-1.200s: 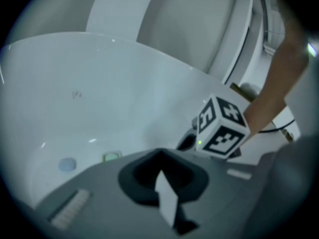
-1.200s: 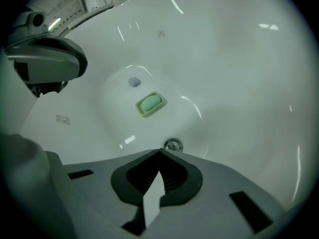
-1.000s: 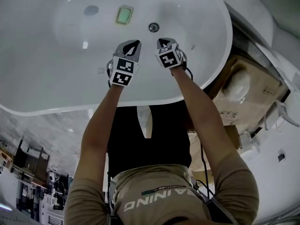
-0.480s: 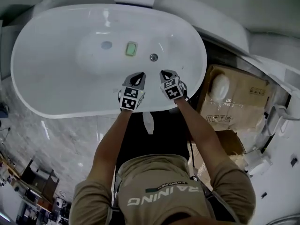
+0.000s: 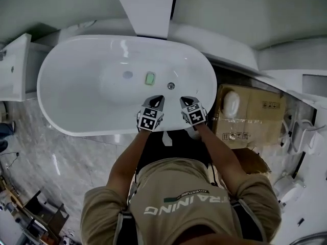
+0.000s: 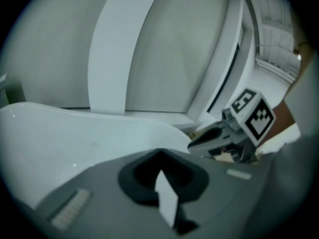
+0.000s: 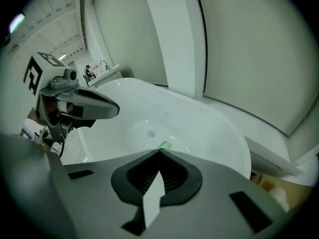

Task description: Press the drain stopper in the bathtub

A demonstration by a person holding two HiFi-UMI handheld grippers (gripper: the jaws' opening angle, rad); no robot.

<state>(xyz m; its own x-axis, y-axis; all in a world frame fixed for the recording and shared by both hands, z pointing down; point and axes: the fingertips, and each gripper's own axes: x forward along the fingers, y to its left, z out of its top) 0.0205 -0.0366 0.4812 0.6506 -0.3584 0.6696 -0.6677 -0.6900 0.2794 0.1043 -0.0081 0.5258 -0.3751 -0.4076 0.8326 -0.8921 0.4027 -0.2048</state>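
A white oval bathtub [image 5: 76, 86] lies below me in the head view. On its floor sits a round grey drain stopper [image 5: 127, 74], beside it a small green object [image 5: 149, 78] and a metal knob [image 5: 171, 86]. My left gripper [image 5: 155, 101] and right gripper [image 5: 185, 102] hover side by side over the tub's near rim, both shut and holding nothing, well short of the stopper. The right gripper view shows the stopper [image 7: 151, 133], the green object [image 7: 164, 145] and the left gripper [image 7: 113, 109]. In the left gripper view I see the tub's rim [image 6: 75, 128] and the right gripper [image 6: 192, 142].
A cardboard box [image 5: 250, 116] stands right of the tub. A white column [image 5: 148, 9] rises behind it, and a white cabinet [image 5: 13, 70] sits at the left. Marble floor [image 5: 61, 157] runs along the near side. White fixtures [image 5: 301, 131] crowd the far right.
The head view has pulled back, so the whole tub now shows and looks smaller. Both grippers have gone from over the tub's inside to over its near rim, still shut.
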